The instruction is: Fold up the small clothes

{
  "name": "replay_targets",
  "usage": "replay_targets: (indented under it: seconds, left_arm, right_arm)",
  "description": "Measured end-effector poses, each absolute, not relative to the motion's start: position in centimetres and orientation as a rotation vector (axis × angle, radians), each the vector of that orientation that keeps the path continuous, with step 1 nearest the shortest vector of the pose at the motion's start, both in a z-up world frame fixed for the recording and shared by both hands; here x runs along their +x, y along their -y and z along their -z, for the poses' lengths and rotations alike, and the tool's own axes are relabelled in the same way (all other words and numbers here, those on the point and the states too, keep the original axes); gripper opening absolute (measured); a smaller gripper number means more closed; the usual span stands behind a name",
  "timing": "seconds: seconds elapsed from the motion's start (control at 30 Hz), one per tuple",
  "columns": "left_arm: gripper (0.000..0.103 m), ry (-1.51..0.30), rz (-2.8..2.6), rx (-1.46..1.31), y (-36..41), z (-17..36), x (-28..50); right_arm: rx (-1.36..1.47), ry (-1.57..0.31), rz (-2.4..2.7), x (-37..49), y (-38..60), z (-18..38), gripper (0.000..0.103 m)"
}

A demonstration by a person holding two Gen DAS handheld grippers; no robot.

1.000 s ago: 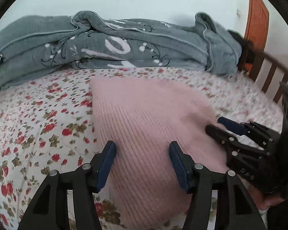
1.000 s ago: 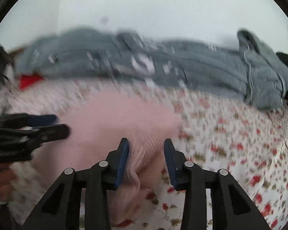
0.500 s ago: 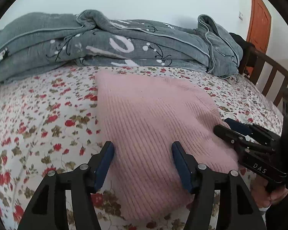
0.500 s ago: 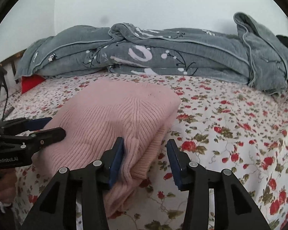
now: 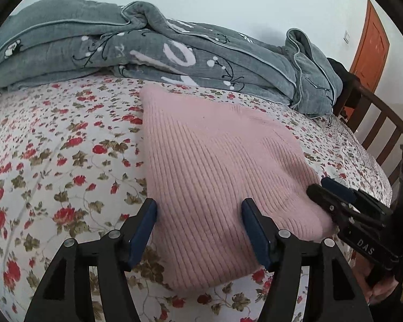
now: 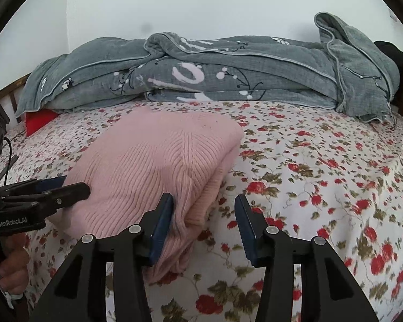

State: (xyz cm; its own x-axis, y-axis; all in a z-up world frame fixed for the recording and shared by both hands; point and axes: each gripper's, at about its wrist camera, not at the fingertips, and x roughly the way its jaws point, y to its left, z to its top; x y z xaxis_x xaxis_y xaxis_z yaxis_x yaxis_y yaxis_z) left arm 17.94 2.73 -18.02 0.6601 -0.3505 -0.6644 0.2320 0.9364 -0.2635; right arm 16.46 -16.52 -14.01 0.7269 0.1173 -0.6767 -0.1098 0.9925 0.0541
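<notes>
A pink ribbed sweater lies folded on the flowered bed sheet. My left gripper hovers over its near left corner, jaws wide apart, with knit showing between the pads and neither pad pressing. In the right wrist view the same sweater shows its stacked folded edge. My right gripper stands open at that edge, its left pad beside the fold and its right pad over bare sheet. Each gripper shows in the other's view: the right gripper at the sweater's right side, the left gripper at its left.
A rumpled grey quilt runs along the far side of the bed. A wooden bed rail and an orange door are on the right. Something red peeks from under the quilt's left end. A hand grips the left handle.
The right gripper's jaws have widened and no longer squeeze the sweater's folded edge. The left gripper's jaws have spread a little. The sweater lies settled on the sheet.
</notes>
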Motion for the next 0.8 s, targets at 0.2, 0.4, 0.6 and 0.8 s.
replay_targets:
  seconds: [0.2, 0.4, 0.6, 0.8]
  left_arm:
    - [0.064, -0.801, 0.321, -0.185, -2.8, 18.0, 17.4]
    - [0.063, -0.821, 0.326, -0.237, -3.2, 18.3, 16.1]
    - [0.061, -0.815, 0.306, -0.191, -2.5, 17.5, 13.4]
    - [0.061, -0.768, 0.295, -0.110, -0.9, 14.5, 10.3]
  right_arm:
    - [0.000, -0.765, -0.104, 15.5, 16.7, 13.6, 0.046]
    - [-0.007, -0.786, -0.090, 14.6, 16.9, 13.2, 0.046]
    - [-0.011, -0.807, -0.074, 13.4, 17.3, 12.6, 0.046]
    - [-0.014, -0.793, -0.071, 11.0, 17.8, 10.4, 0.046]
